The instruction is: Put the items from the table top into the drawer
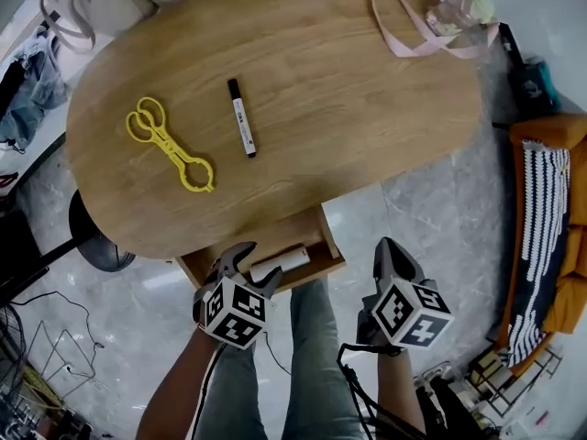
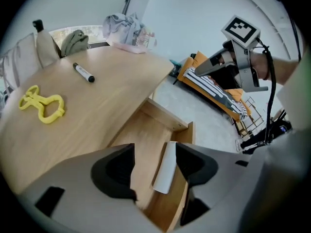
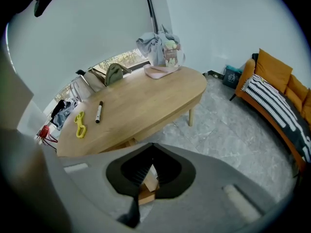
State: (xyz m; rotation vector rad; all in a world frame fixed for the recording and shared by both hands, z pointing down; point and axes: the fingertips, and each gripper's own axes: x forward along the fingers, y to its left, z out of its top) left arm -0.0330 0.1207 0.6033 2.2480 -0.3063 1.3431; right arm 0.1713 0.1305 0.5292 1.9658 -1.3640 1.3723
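Surface: oval wooden table [image 1: 367, 90] on a grey marbled floor [image 1: 431, 200]; an orange sofa [image 1: 550, 131] sits well apart from the table's right end.
Drawer: one drawer [image 1: 332, 244], pulled out under the table's near edge.
On the table: one yellow tongs [image 1: 170, 142] and one marker [image 1: 242, 117], near each other but apart; one bag with pink straps [image 1: 454, 12] at the far end.
In the drawer: one white roll [image 1: 280, 262].
Left gripper [image 1: 249, 269]: tipped steeply down over the drawer, jaws spread, pinching nothing.
Right gripper [image 1: 387, 246]: tipped steeply down off the table's near edge, jaws pressed together, empty.
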